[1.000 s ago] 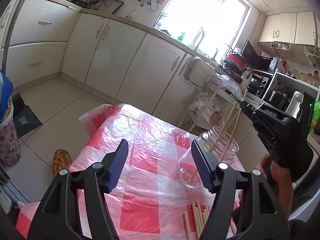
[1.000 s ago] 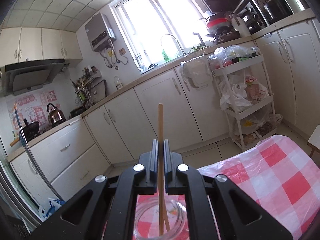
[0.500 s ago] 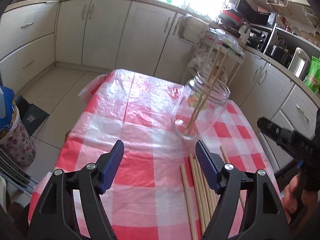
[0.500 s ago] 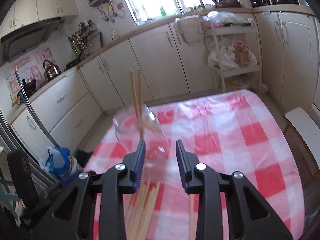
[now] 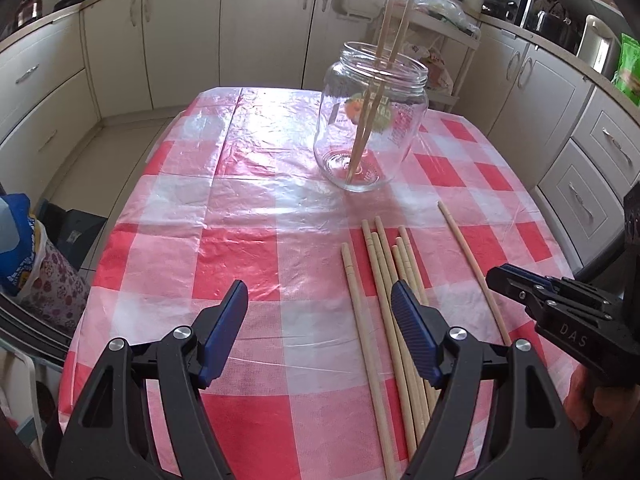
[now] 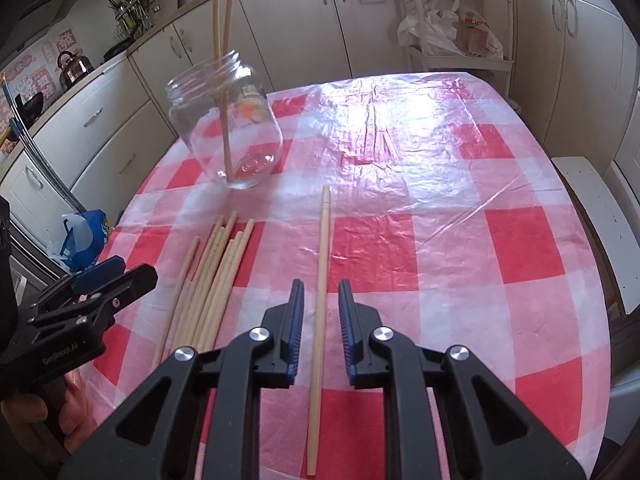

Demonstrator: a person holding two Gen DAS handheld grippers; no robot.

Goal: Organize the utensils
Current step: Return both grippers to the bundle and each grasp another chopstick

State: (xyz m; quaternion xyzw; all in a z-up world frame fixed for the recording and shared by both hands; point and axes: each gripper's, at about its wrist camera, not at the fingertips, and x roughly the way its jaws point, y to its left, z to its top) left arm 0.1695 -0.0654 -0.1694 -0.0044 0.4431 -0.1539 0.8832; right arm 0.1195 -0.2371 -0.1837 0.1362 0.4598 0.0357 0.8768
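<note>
Nearest you, your right tool [image 6: 319, 332] hangs over the counter [image 6: 440, 240] with its jaws only narrowly apart and just closing in; a single chopstick [image 6: 320, 300] lies between the pads, and there is still a gap on both sides, so nothing is gripped. Seen from the other side, that tool's body carries the letters "DAS". Your left tool [image 5: 320, 332] is spread wide and empty, hovering over the near ends of the chopstick bundle [image 5: 384, 280], and its side reads what looks like "GenRobot.AI", though the small print is hard to make out.

The chopsticks are plain pale wood, long and slim. About seven lie loosely side by side toward the counter's near left corner, as the right wrist view shows it, fanning slightly at their far ends. The single one lies apart to their right, running almost straight away from you.

Further along, near the far left edge, stands the clear glass jar [image 6: 228, 120], lidless, with two chopsticks [image 6: 224, 60] upright inside, leaning against its rim. An orange and green label is on its side; the lettering is too small to read.

The red and white checked plastic cover is wrinkled and shiny. The right half of the counter and its far end are open. A white bench [image 6: 600, 208] runs just beside the right edge, and cream cabinets [image 6: 280, 20] lie beyond the far edge.
</note>
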